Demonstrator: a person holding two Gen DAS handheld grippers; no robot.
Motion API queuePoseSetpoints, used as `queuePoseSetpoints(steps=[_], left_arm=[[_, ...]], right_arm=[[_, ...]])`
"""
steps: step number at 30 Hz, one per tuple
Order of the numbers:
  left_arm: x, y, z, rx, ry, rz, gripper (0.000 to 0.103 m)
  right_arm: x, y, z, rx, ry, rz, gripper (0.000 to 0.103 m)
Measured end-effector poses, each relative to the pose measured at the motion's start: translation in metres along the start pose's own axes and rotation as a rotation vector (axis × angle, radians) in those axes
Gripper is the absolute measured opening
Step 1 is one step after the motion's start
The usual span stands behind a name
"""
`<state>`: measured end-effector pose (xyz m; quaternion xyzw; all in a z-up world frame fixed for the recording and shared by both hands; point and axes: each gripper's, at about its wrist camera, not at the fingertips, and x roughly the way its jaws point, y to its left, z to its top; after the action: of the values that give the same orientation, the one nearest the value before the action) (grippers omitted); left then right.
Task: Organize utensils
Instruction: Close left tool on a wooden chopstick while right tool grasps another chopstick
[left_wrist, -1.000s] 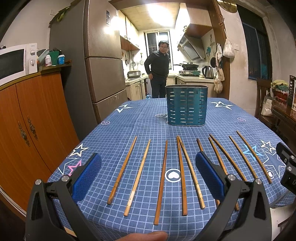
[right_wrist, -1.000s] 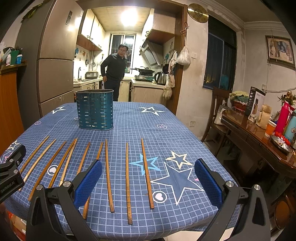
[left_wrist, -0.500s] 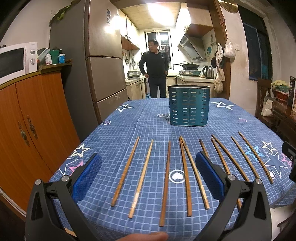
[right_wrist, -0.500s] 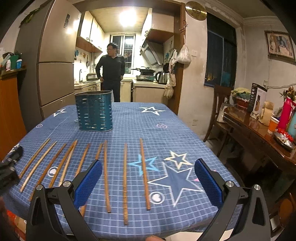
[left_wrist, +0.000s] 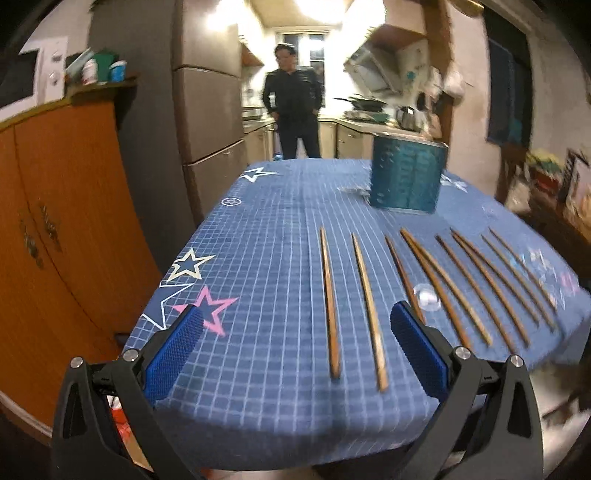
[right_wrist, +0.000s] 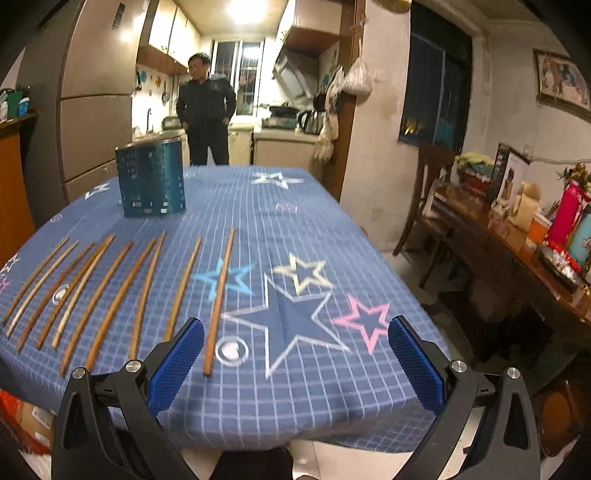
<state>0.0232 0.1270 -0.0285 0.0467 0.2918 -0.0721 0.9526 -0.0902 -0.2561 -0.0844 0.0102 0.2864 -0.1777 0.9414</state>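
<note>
Looking through the left wrist view: left gripper (left_wrist: 295, 338) spread wide, empty, at the near edge of the blue star-print checked tablecloth (left_wrist: 258, 236). Ten brown wooden chopsticks (left_wrist: 373, 314) lie in a row on the cloth, all short of the teal perforated metal utensil holder (left_wrist: 406, 177). Nothing sorted yet.

Right wrist view: right gripper (right_wrist: 295, 350) equally wide, empty; chopsticks (right_wrist: 218, 299) in front of holder (right_wrist: 151, 181), well apart. No legible writing anywhere.

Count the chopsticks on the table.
10 chopsticks: all lie side by side in one row on the tablecloth, in front of the teal holder. Holder's inside is hidden.
</note>
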Motion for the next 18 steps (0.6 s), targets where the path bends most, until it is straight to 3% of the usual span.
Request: queuePoseSetpoints(steps=[1, 6, 13, 18], left_arm=[[0.000, 0.000, -0.005, 0.018, 0.016, -0.015, 0.092], [0.010, -0.005, -0.023, 0.080, 0.159, -0.062, 0.057], [0.025, -0.020, -0.041, 0.114, 0.149, -0.120, 0.035], [0.032, -0.027, -0.043, 0.139, 0.124, -0.135, 0.024]], right_arm=[[0.001, 0.000, -0.003, 0.001, 0.009, 0.005, 0.100], [0.002, -0.002, -0.017, 0.006, 0.042, 0.022, 0.100], [-0.011, -0.003, -0.029, -0.007, 0.007, 0.001, 0.099], [-0.015, 0.004, -0.030, 0.009, 0.019, 0.087, 0.088]])
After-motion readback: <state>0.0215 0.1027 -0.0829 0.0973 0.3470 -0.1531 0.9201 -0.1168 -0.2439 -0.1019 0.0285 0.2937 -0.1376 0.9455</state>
